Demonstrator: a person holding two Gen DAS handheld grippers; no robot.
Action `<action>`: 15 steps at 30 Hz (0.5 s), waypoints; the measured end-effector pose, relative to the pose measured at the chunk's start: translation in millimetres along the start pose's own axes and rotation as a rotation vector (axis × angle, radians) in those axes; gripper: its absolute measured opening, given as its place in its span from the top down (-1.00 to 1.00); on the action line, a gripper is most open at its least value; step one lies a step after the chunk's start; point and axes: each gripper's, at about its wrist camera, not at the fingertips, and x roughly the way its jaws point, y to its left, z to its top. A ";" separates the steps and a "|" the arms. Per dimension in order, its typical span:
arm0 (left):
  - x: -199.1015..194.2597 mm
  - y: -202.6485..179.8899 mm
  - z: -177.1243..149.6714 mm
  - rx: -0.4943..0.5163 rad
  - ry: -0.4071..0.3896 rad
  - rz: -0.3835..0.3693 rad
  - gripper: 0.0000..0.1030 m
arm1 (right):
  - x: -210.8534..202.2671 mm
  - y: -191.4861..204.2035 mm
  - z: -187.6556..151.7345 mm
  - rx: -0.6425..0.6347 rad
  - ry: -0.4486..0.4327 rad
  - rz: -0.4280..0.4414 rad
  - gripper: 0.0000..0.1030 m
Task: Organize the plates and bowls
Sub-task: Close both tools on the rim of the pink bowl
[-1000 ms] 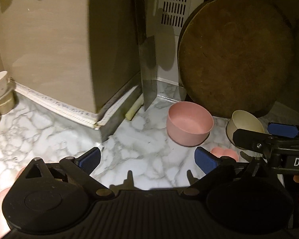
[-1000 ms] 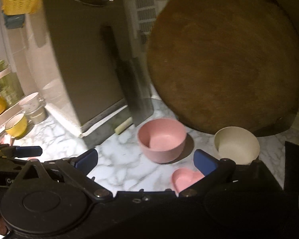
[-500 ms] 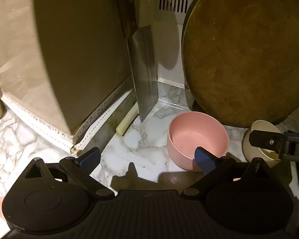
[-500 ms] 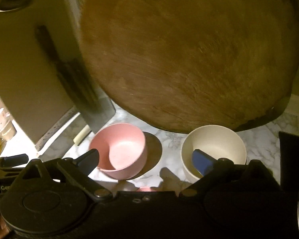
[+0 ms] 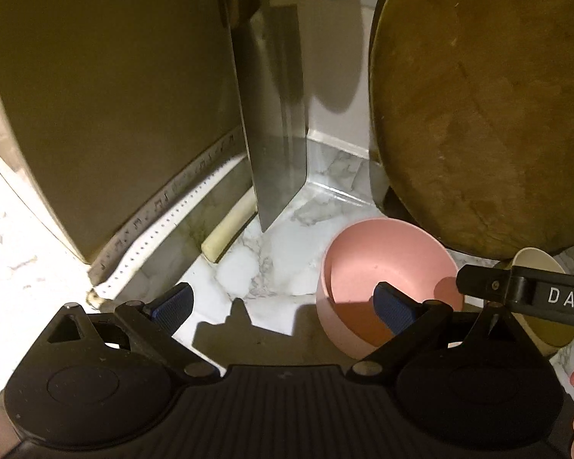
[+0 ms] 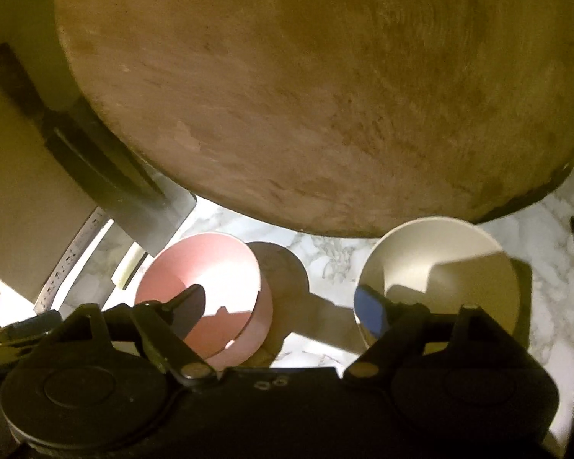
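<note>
On the marble worktop (image 5: 271,260), the round pink bowl (image 5: 386,267) sits at five o'clock from the steel cleaver (image 5: 275,114), with the cream bowl (image 6: 440,267) at its three o'clock, below the round wooden board (image 6: 306,95). The left tool (image 5: 283,304) is spread, one pad over the pink bowl. The right tool (image 6: 283,308), jaws just narrowing yet still apart, pinches nothing, one pad over each bowl.
</note>
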 end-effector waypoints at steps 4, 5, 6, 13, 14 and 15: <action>13.8 -0.1 1.5 -0.034 0.033 -0.007 -0.96 | 7.0 3.0 4.4 0.013 0.010 -0.022 -0.50; 17.0 0.5 1.7 -0.047 0.041 -0.010 -0.96 | 7.8 5.8 5.3 0.000 0.009 -0.023 -0.46; 19.7 0.9 2.1 -0.056 0.045 -0.014 -0.96 | 8.6 8.9 6.5 -0.018 0.008 -0.021 -0.42; 30.3 -1.5 -0.1 -0.077 0.068 -0.033 -0.95 | 17.5 12.1 14.9 -0.054 0.013 -0.015 -0.26; 31.0 -1.7 -0.2 -0.080 0.070 -0.037 -0.95 | 17.9 10.7 15.4 -0.048 0.016 -0.011 -0.23; 31.4 -1.8 0.0 -0.080 0.071 -0.041 -0.95 | 18.6 9.8 15.4 -0.047 0.020 -0.008 -0.23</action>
